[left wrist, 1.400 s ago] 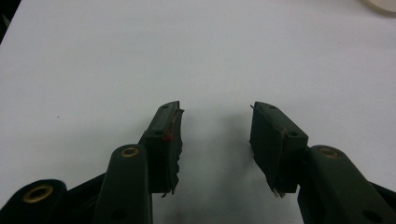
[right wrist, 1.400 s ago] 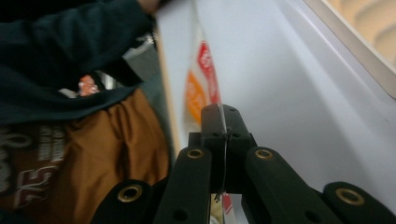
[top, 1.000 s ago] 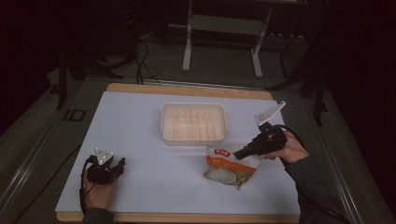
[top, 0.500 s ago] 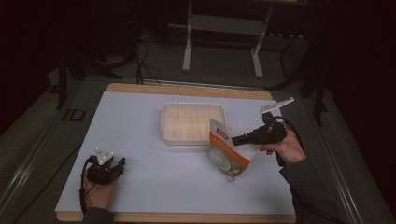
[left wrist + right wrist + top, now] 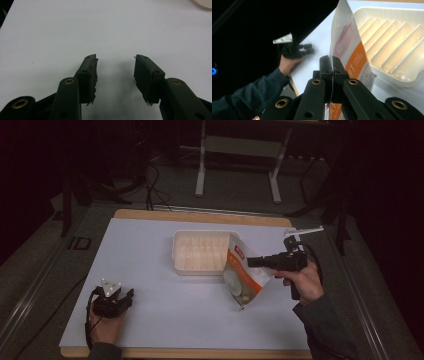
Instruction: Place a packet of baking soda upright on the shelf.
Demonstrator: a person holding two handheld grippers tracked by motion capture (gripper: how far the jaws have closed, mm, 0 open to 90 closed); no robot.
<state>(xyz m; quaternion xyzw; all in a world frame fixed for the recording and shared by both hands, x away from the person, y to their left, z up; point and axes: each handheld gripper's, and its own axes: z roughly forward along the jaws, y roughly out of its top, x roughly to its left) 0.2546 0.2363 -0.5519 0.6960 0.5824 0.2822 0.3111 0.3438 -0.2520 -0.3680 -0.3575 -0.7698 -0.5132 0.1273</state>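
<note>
Just beside the held pouch (image 5: 243, 275), a ribbed tray (image 5: 200, 252).

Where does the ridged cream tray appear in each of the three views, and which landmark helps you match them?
High view: the ridged cream tray sits at the table's centre, left of the pouch.
Left gripper view: a pale curved rim at the top right corner, likely the tray.
Right gripper view: the tray lies upper right, behind the pouch.
Shared landmark: the white table top.

high: overhead, far; gripper views: close; shared: tray (image 5: 199, 252)
</note>
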